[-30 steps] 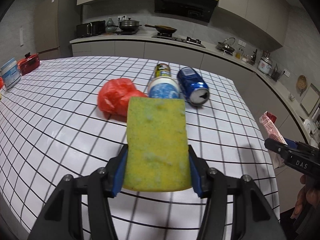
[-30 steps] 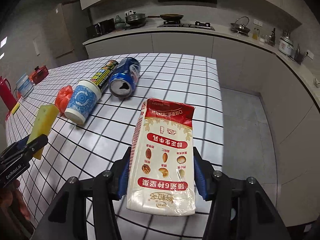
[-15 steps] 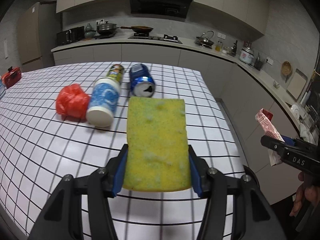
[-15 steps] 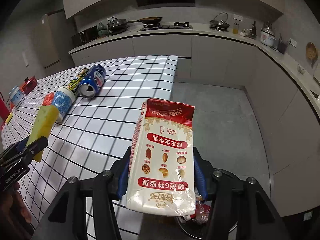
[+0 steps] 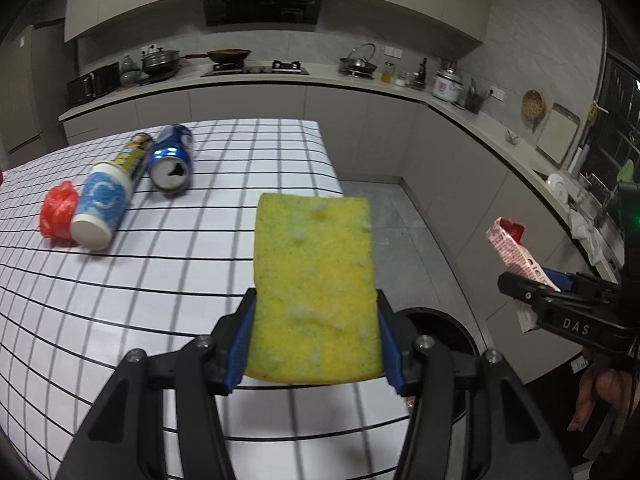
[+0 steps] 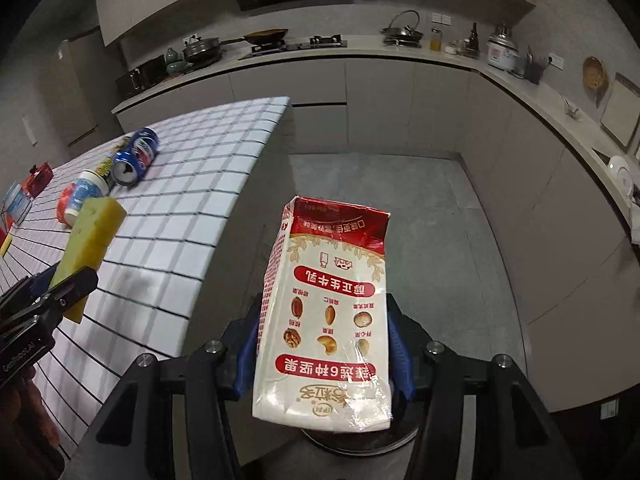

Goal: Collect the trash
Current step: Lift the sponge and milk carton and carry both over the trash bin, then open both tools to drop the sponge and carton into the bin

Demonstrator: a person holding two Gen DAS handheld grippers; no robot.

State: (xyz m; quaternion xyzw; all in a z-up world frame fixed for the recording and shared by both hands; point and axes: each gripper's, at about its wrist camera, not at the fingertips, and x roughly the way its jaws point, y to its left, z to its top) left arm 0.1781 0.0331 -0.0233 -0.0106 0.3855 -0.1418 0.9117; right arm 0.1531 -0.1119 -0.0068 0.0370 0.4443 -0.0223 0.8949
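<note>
My left gripper (image 5: pixel 316 344) is shut on a yellow sponge (image 5: pixel 314 288), held above the right edge of the grid-patterned table (image 5: pixel 200 272). My right gripper (image 6: pixel 320 352) is shut on a red-and-white milk carton (image 6: pixel 326 312), held off the table above a dark round trash bin (image 6: pixel 356 440) on the floor. The bin also shows in the left wrist view (image 5: pixel 440 336), below and right of the sponge. A blue can (image 5: pixel 172 160), a blue-white cup (image 5: pixel 102 210), a yellow tube (image 5: pixel 134 154) and a red bag (image 5: pixel 58 214) lie on the table.
Grey kitchen cabinets and a counter (image 6: pixel 520 92) run along the back and right. The grey floor (image 6: pixel 380 184) lies between table and cabinets. A red item (image 6: pixel 38 176) and a container (image 6: pixel 14 204) stand at the table's far left.
Both grippers have swung right, off the table toward the floor bin. The carton now hangs over the bin; the sponge is at the table's right edge.
</note>
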